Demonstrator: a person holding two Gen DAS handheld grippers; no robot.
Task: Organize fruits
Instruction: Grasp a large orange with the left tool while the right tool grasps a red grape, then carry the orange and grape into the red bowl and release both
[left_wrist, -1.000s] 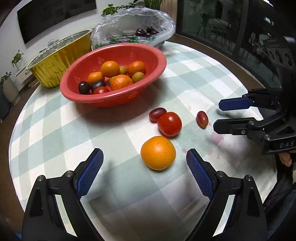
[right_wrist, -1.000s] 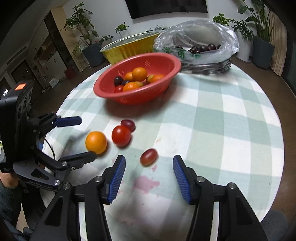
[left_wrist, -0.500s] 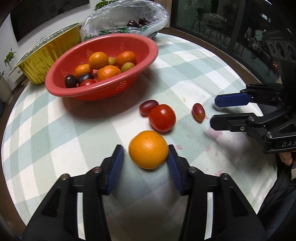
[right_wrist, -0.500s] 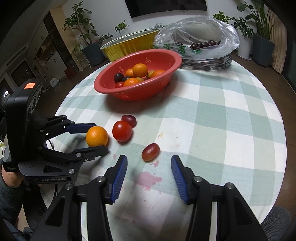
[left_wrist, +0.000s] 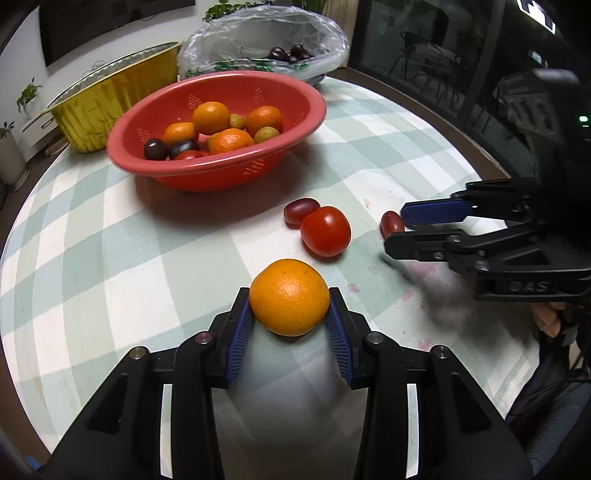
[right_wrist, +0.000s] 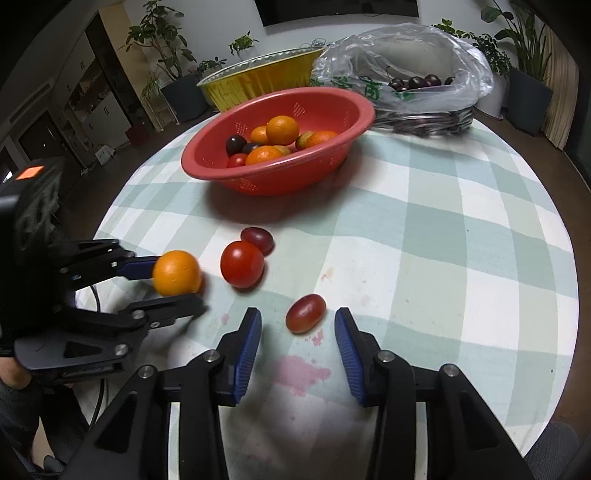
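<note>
My left gripper is shut on an orange, held just above the checked tablecloth; it also shows in the right wrist view. A red tomato and a dark red grape tomato lie beyond it. My right gripper is open, its blue pads on either side of a small red grape tomato, not touching it. A red colander bowl at the back holds several oranges, plums and small fruits.
A yellow foil tray and a plastic bag of dark cherries stand behind the bowl. The round table's edge curves close on the right. Pink juice stains mark the cloth near my right gripper.
My left gripper closed onto the orange and lifted it slightly. My right gripper moved forward so the grape tomato now sits between its open fingers.
</note>
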